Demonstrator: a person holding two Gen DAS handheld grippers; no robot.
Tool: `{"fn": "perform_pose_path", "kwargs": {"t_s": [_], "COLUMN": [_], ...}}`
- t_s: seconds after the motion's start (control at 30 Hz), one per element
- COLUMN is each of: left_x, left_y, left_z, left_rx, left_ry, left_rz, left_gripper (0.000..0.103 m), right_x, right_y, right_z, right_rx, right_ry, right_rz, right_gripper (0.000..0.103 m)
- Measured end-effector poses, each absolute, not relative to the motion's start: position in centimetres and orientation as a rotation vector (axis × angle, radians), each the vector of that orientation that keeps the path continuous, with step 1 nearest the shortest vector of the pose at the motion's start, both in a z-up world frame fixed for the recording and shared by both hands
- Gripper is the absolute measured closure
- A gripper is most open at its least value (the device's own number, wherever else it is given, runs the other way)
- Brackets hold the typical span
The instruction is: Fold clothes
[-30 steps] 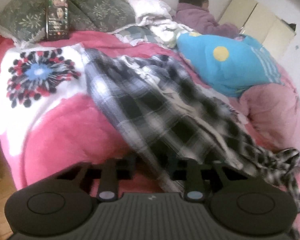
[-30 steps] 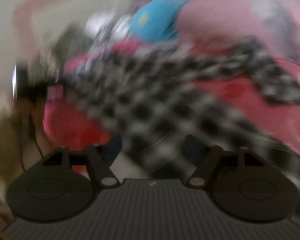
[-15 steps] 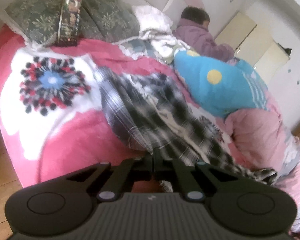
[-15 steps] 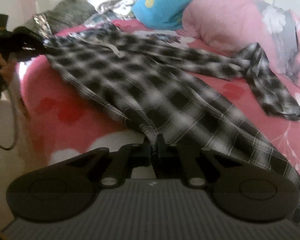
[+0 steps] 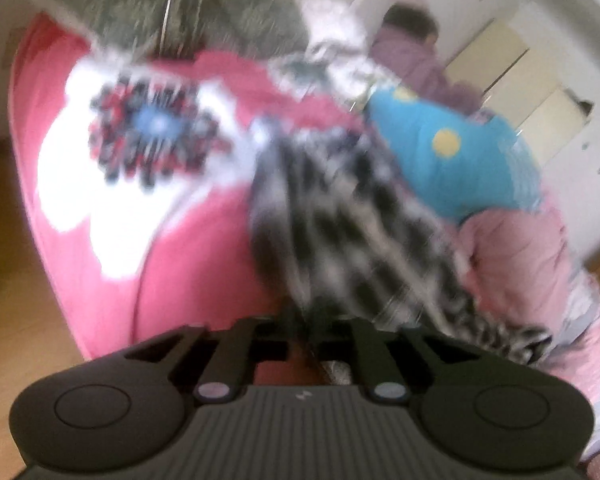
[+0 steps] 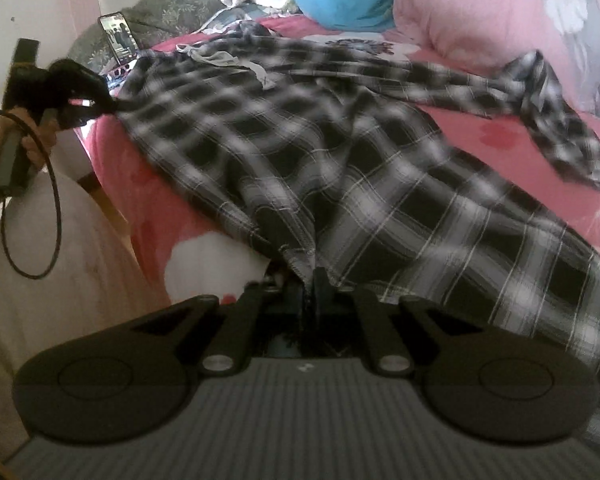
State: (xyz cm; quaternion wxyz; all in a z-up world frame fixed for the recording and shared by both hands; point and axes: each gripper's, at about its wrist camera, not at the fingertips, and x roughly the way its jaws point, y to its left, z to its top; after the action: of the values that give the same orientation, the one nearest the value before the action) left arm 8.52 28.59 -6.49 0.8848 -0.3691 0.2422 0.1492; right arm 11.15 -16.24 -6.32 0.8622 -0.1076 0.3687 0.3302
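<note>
L tongs [image 6: 100,108], closed on one hem corner of the black-and-white checked cotton shirt [image 6: 340,160]; R tongs [image 6: 309,280], pinched shut on the other corner. Shirt lies on the pink quilted bed [image 6: 500,132], long axis running away from both tongs, sleeve trailing right. Vs. 0.5 s ago: L view now blurred, cloth bunched nearer; hem stretched wider.

shirt [image 6: 340,152] spread on bed [image 6: 500,136], pillows [image 6: 172,8] behind
</note>
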Motion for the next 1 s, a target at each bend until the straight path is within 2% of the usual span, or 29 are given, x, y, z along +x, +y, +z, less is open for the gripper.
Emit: {"fn": "perform_pose_path", "kwargs": {"t_s": [0.03,0.07,0.1,0.2,0.23,0.33,0.37,0.4,0.63,0.87,1.0], "left_x": [8.7,9.2,9.9,12.5,13.4,14.8,15.2,15.5,13.6,14.4,13.9], "left_y": [28.9,29.2,29.5,31.0,31.6,32.8,33.0,33.3,33.3,35.1,35.0], "left_z": [-6.0,-5.7,-5.5,-6.1,-6.4,-7.1,-7.1,-7.1,-3.8,-8.1,-7.2], "left_rx": [-0.747,-0.724,-0.704,-0.694,-0.7,-0.708,-0.705,-0.705,-0.686,-0.743,-0.741], "left_ry": [0.487,0.478,0.476,0.506,0.515,0.509,0.5,0.498,0.372,0.507,0.505], "left_rz": [0.319,0.33,0.346,0.406,0.417,0.44,0.445,0.442,0.44,0.488,0.481], "left_gripper": [0.065,0.05,0.047,0.047,0.048,0.065,0.085,0.095,0.096,0.095,0.079], "right_x": [11.2,11.2,11.4,11.5,11.4,11.3,11.2,11.0,10.9,11.2,11.0], "right_y": [-16.4,-16.5,-16.5,-16.3,-16.4,-16.5,-16.6,-16.6,-16.1,-15.7,-15.7], "right_z": [-6.3,-6.2,-6.3,-6.3,-6.4,-6.3,-6.3,-6.4,-6.1,-6.3,-6.1], "right_rx": [-0.217,-0.211,-0.21,-0.21,-0.21,-0.207,-0.205,-0.203,-0.214,-0.204,-0.2], "right_ry": [0.774,0.775,0.776,0.78,0.78,0.78,0.781,0.782,0.793,0.814,0.82], "right_rz": [0.691,0.69,0.689,0.685,0.683,0.678,0.676,0.675,0.663,0.663,0.662], "right_gripper": [0.1,0.1,0.1,0.099,0.099,0.099,0.099,0.099,0.099,0.099,0.098]}}
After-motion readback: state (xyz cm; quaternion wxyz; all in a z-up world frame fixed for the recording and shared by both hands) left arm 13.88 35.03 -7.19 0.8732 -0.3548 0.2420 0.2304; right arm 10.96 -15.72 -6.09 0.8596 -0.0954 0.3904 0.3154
